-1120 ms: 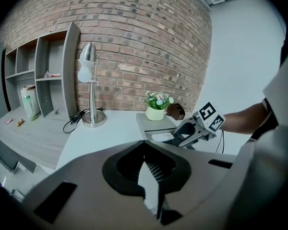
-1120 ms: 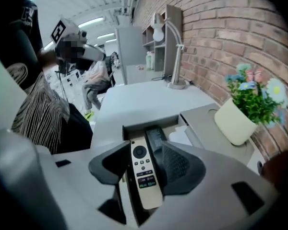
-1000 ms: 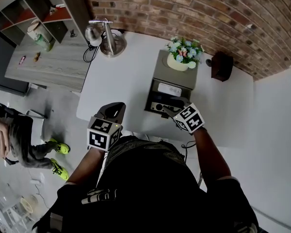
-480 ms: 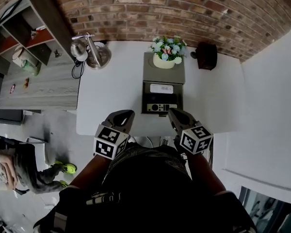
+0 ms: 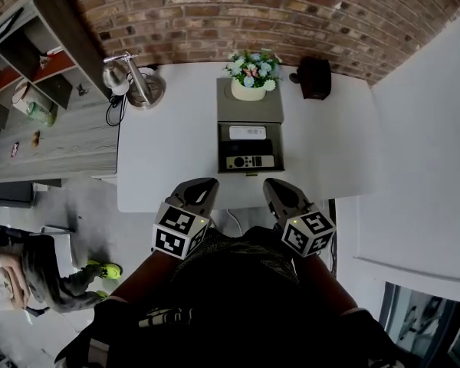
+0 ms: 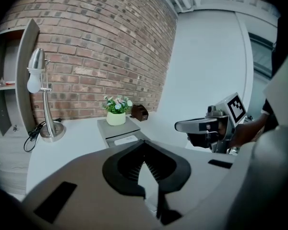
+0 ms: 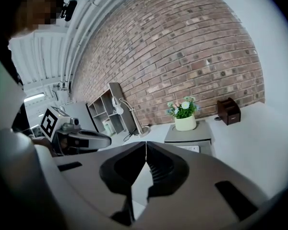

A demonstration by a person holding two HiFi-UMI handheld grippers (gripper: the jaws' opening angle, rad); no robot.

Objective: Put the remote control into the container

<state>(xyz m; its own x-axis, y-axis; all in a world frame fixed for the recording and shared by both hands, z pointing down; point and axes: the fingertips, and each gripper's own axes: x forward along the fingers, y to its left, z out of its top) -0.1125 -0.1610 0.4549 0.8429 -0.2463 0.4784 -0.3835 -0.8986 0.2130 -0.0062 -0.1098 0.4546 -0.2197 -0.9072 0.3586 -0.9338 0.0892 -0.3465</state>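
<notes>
Remote control [image 5: 250,162]: lying flat and crosswise in the open front part of the grey container [image 5: 249,113], close to its near wall, with the dark round pad toward the left in the head view. Sharing that compartment with a flat white item [image 5: 248,133] just behind, a dark gap showing between the two. Resting on the white counter [image 5: 169,152], that container, and carrying a pot of flowers [image 5: 250,79] on its covered rear part.

Holding the left hand-held gripper [image 5: 202,184] over the near edge of the counter, left of the container, jaws pressed together with nothing between them. Holding the right hand-held gripper [image 5: 276,184] beside it at the same edge, just short of the container's near wall and not touching it, jaws likewise closed and empty. Pointing both toward the brick wall [image 5: 291,14], roughly side by side, each showing in the other's gripper view.

Standing farther back on the counter: a desk lamp [image 5: 134,83] at the left rear corner and a dark brown box [image 5: 314,77] to the right of the flowers. Sitting off at the lower left, beyond a wooden shelf unit [image 5: 38,52]: a person [image 5: 23,274] in yellow-green shoes.
</notes>
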